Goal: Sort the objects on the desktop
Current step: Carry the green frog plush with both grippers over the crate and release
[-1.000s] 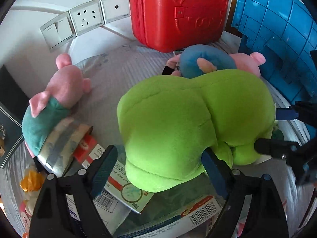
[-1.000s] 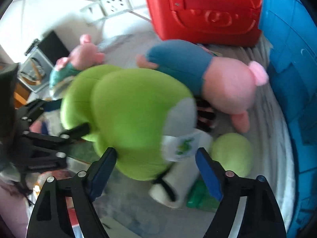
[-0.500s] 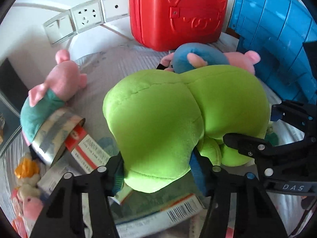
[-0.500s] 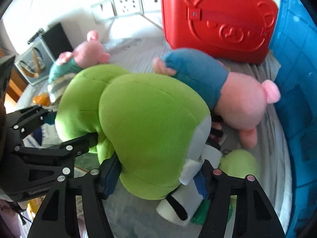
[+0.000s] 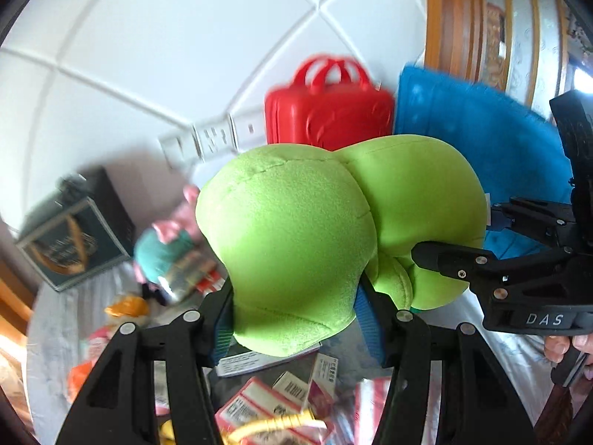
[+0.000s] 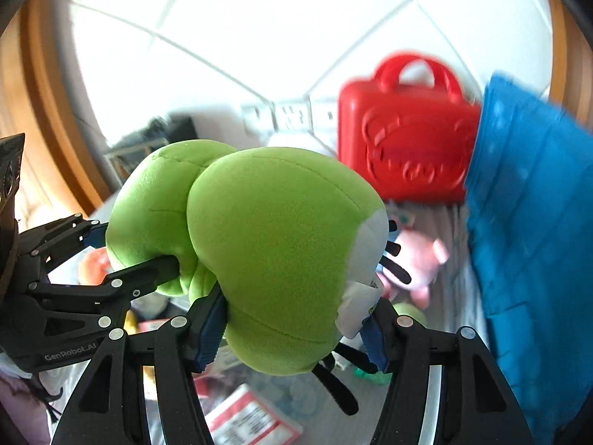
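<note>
Far left of the left wrist view: dark framed box (image 5: 74,230) at the surface (image 5: 55,319) edge, blurred. Next to it a pink pig plush in a teal top (image 5: 166,244) lies on the surface, with red-and-white packets (image 5: 267,404) scattered in front. Centre: green plush toy (image 5: 318,237) is up off the surface, above the packets, carried by both grippers at once. Left gripper (image 5: 296,319) is clamped on the toy's near lobe, blue pads dug into the fabric on both sides; its jaws have just been closing onto it. Behind the toy: wall sockets (image 5: 211,137), red carry case (image 5: 330,111), then a blue crate (image 5: 481,141) to the right. Right gripper (image 5: 426,256) comes in from the right edge of that view, one finger pressed into the fold under the toy's other lobe; a person's fingers (image 5: 563,348) show at its handle. Right wrist view confirms: right gripper clamped on the grey-patched lobe with its white tag (image 6: 355,307), jaws just closed on it too. Second pink pig plush (image 6: 418,263) sits on the surface below, beside the crate.
</note>
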`<state>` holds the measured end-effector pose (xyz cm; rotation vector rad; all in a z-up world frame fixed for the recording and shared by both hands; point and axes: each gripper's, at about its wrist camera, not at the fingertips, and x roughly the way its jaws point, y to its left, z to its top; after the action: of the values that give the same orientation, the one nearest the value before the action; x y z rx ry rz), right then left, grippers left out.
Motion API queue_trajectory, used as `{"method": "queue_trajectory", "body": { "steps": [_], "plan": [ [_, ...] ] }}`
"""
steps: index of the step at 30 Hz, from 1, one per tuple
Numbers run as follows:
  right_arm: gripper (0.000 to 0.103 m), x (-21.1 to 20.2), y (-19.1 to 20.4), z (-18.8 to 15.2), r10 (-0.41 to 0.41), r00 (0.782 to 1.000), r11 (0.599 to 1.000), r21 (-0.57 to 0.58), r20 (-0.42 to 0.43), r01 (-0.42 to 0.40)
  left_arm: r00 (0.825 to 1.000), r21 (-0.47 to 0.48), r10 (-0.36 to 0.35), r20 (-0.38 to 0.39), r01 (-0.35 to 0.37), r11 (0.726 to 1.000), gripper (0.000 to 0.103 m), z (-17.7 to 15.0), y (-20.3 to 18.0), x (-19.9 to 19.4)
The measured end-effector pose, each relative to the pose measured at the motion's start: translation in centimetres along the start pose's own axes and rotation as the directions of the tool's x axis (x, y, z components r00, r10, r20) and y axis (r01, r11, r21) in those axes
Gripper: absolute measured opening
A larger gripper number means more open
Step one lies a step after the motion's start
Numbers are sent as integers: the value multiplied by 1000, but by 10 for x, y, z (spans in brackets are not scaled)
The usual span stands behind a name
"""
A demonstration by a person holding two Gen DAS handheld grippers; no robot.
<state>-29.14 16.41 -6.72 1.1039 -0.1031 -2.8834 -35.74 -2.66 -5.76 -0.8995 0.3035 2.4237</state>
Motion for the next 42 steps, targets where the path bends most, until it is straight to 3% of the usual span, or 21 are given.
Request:
{"method": "queue_trajectory", "body": {
  "steps": [5,14,21,27,34,39,42],
  "plan": [
    [62,-65,17,0,-20,996,1000,-21,92,22,994,17,23,106,-25,1000,56,6,-20,-66],
    [62,-168,11,-10,-107,971,993,-19,216,114,969,51,-13,247,0,999,56,14,-76,-149],
    [62,-252,-54,-22,-163,935,986,26,316,163,940,109,-45,338,8,994,56,45,-165,-185],
    [62,-329,-150,-34,-219,907,974,31,359,223,918,120,-95,384,53,991,58,88,-289,-190],
    [64,-371,-266,-63,-258,909,966,60,328,253,932,133,-138,336,98,986,59,121,-424,-153],
    [66,-371,-331,-86,-257,926,966,94,278,240,958,136,-134,254,102,986,63,125,-487,-118],
    [69,-364,-354,-97,-245,934,968,116,262,221,972,151,-90,218,58,987,65,124,-515,-101]
  ]
}}
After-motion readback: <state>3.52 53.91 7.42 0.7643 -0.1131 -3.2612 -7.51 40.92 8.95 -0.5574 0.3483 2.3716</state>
